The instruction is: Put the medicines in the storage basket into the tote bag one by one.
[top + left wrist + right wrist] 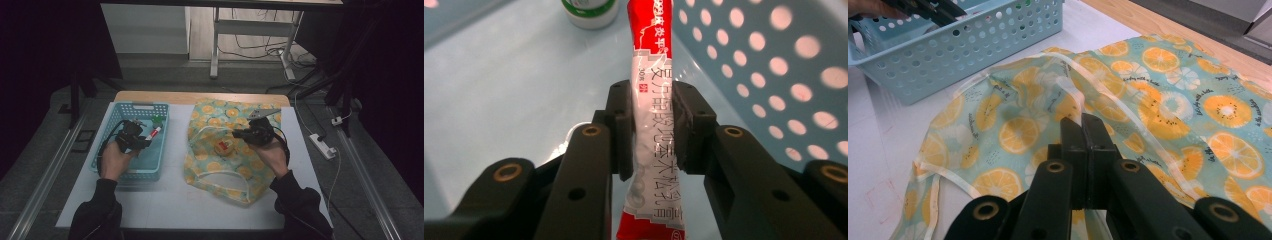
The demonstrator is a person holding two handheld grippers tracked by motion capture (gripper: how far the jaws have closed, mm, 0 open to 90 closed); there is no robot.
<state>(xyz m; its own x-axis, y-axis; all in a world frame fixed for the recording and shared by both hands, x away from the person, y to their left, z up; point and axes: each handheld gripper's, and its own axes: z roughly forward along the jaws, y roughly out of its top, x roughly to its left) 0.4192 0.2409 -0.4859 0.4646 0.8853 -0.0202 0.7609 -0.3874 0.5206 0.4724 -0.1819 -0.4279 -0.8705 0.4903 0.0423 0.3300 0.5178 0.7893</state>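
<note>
The left claw [651,125] grips a red sachet [655,130] inside the blue basket [112,114] at left; the right claw [1084,150] pinches the fruit-print bag [210,167] rim. 1 item already lies on the bag; the sachet and a green-capped bottle [158,120] remain.

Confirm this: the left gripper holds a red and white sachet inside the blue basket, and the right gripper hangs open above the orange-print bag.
Not quite. The right gripper is not open: the right gripper view shows its jaws shut on the edge of the orange-print bag. The rest holds: the left gripper clamps the red and white sachet inside the blue basket.
</note>
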